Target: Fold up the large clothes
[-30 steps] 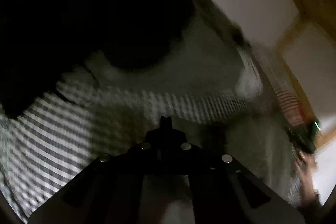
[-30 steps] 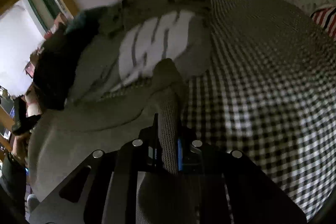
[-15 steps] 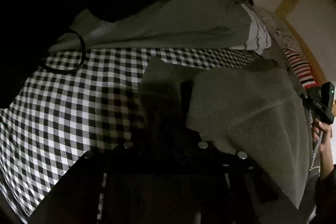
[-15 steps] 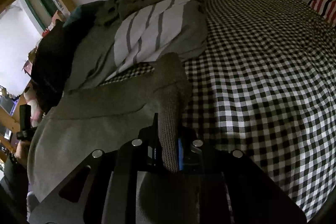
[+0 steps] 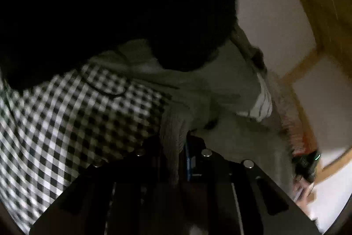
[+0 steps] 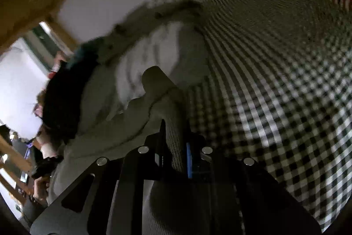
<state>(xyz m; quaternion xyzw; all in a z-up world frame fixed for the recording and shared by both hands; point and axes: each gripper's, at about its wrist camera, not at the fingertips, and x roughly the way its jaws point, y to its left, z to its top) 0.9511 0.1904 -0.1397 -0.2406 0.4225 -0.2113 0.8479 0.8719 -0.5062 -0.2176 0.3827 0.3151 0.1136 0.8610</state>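
Left wrist view: the left gripper (image 5: pixel 176 147) has a ribbed fold of the grey sweater (image 5: pixel 220 124) between its jaws, which are closing on it; the rest of the sweater spreads off toward 1 o'clock over the checked bedspread (image 5: pixel 55 124).

Right wrist view: the right gripper (image 6: pixel 176 142) is clamped on another ribbed bit, sweater (image 6: pixel 110 131) trailing to 9–10 o'clock, so the garment's length probably runs between both hands.

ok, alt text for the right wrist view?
The right gripper pinches a ribbed fold of a grey knit garment over a black-and-white checked bedspread. Behind lies a striped garment in a clothes pile; the frame is motion-blurred.
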